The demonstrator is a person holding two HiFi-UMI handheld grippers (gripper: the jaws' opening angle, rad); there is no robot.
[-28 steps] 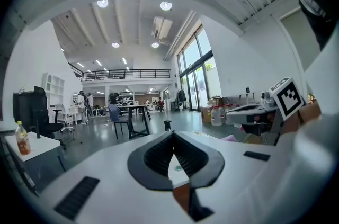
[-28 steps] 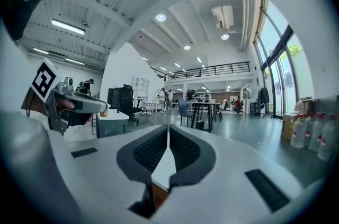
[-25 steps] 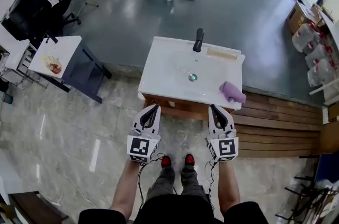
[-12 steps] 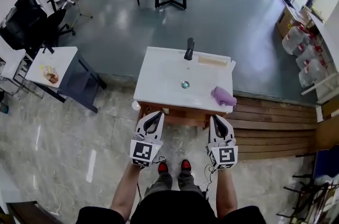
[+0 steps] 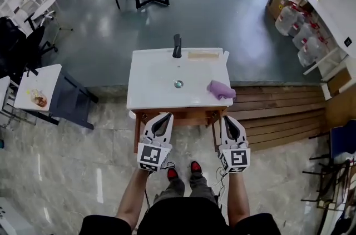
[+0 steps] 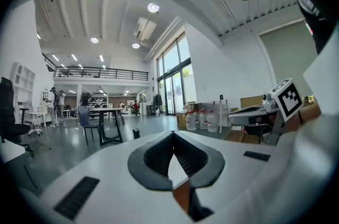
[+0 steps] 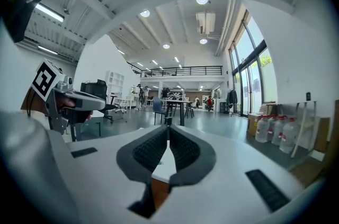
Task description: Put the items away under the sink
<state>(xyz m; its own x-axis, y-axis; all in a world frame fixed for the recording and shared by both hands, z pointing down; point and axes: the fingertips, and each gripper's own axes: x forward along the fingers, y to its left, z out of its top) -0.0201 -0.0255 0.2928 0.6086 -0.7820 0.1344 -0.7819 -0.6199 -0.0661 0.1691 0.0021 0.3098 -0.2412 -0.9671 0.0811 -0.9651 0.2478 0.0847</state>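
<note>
The left tool (image 5: 165,115) and right tool (image 5: 228,118) are both pinched shut on nothing, held side by side just before the white sink counter (image 5: 144,96). A crumpled purple cloth (image 5: 221,89) lies on top — right of the drain.

Looking straight down on the white rectangular sink top (image 5: 153,89), so seeing nothing of the space beneath. Showing too small to identify: the crumpled purple soft thing (image 5: 221,89) near its right edge, the pale flat strip (image 5: 202,55) along its back edge. Cutting off the person's dark shoulders (image 5: 103,226) at the picture's bottom edge.
</note>
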